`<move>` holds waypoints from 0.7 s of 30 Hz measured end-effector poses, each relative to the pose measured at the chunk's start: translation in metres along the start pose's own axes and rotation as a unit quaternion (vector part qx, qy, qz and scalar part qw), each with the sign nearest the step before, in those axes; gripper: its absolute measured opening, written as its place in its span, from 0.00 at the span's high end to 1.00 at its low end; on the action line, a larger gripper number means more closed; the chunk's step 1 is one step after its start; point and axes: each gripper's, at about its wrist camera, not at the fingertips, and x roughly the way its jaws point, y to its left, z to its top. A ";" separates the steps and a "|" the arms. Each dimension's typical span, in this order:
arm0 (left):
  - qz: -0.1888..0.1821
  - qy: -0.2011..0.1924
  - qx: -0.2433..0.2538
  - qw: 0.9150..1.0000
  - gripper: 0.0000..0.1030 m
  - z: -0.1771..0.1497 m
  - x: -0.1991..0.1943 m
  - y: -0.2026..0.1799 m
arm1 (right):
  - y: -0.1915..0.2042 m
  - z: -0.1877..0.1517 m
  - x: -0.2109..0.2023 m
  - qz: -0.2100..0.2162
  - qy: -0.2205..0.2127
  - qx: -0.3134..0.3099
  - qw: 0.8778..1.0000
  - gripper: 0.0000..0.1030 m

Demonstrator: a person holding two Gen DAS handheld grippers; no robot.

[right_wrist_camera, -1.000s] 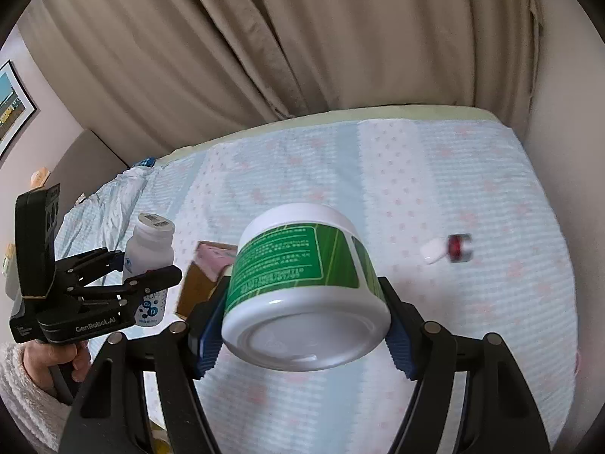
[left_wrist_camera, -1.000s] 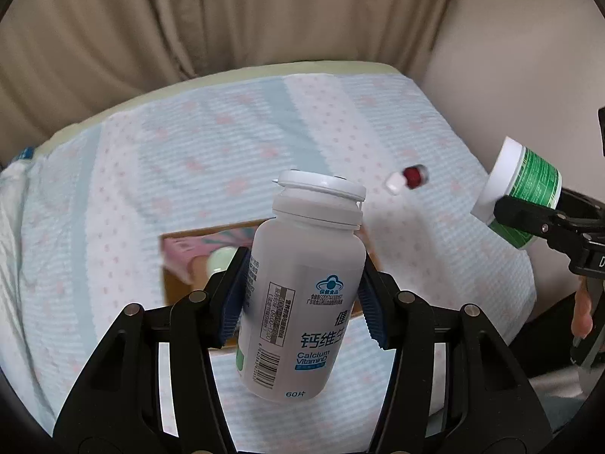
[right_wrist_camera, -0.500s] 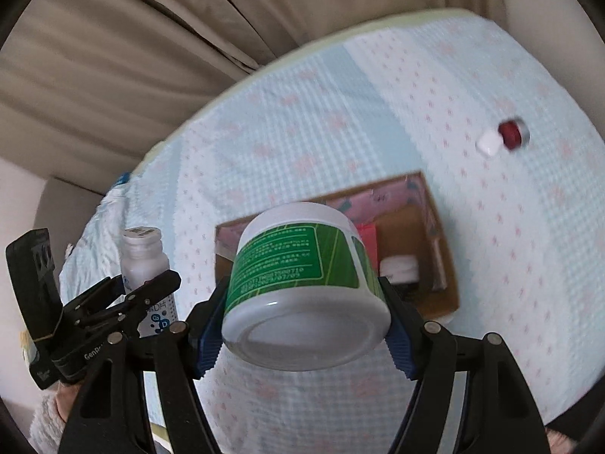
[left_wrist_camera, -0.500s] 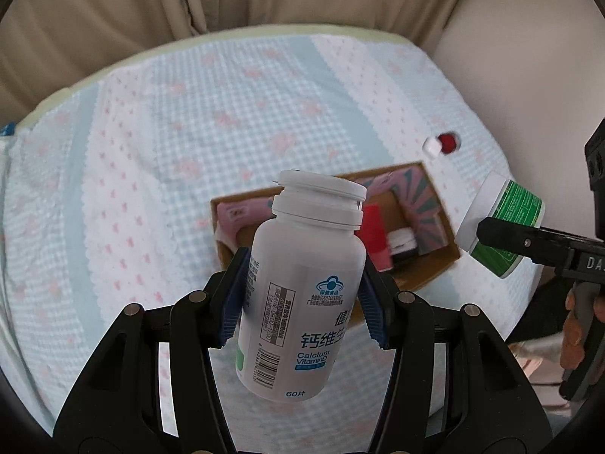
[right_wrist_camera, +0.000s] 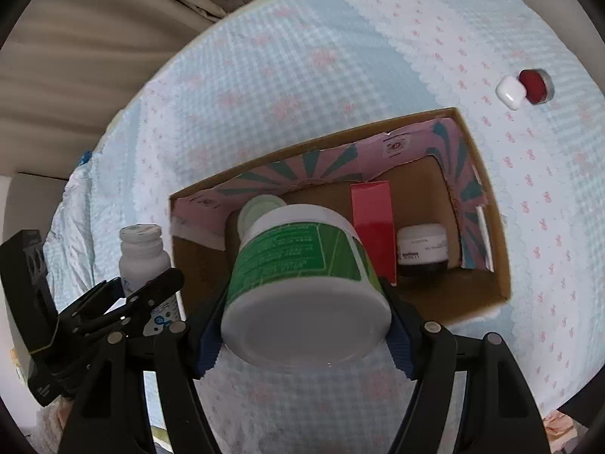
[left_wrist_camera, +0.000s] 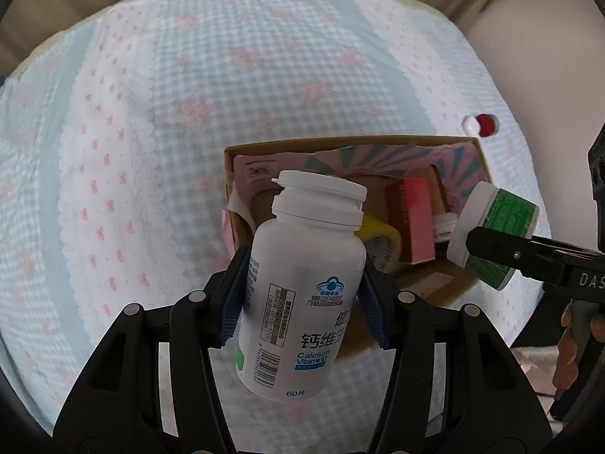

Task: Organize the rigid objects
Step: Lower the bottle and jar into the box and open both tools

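Observation:
My left gripper (left_wrist_camera: 302, 302) is shut on a white calcium vitamin bottle (left_wrist_camera: 302, 295) and holds it above the near left corner of an open cardboard box (left_wrist_camera: 480, 155). My right gripper (right_wrist_camera: 302, 329) is shut on a white jar with a green label (right_wrist_camera: 302, 276), held over the box (right_wrist_camera: 491, 227). That jar (left_wrist_camera: 495, 234) also shows at the right of the left wrist view. The box holds a red carton (right_wrist_camera: 372, 227), a small dark jar (right_wrist_camera: 423, 249), a yellow tape roll (left_wrist_camera: 382, 242) and a pale green lid (right_wrist_camera: 261, 208).
A small red and white object (right_wrist_camera: 523, 87) lies on the blue checked bedspread (right_wrist_camera: 302, 56) beyond the box's far right corner. Beige curtains (right_wrist_camera: 94, 56) hang behind the bed. The box is lined with pink and teal paper (right_wrist_camera: 321, 166).
Both grippers have tilted down and moved closer over the box with their loads still held. The box's contents have come into view.

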 end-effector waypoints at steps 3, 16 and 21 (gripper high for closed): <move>0.001 0.009 0.011 1.000 0.51 0.011 0.013 0.001 | -0.003 0.012 0.014 -0.002 0.008 0.007 1.000 0.34; -0.004 -0.009 0.016 1.000 0.00 0.034 0.013 -0.010 | -0.018 0.046 0.031 0.022 -0.003 0.058 0.998 0.00; -0.005 -0.003 0.008 1.000 0.00 0.026 0.011 -0.012 | -0.023 0.042 0.024 0.021 -0.007 0.061 0.998 0.00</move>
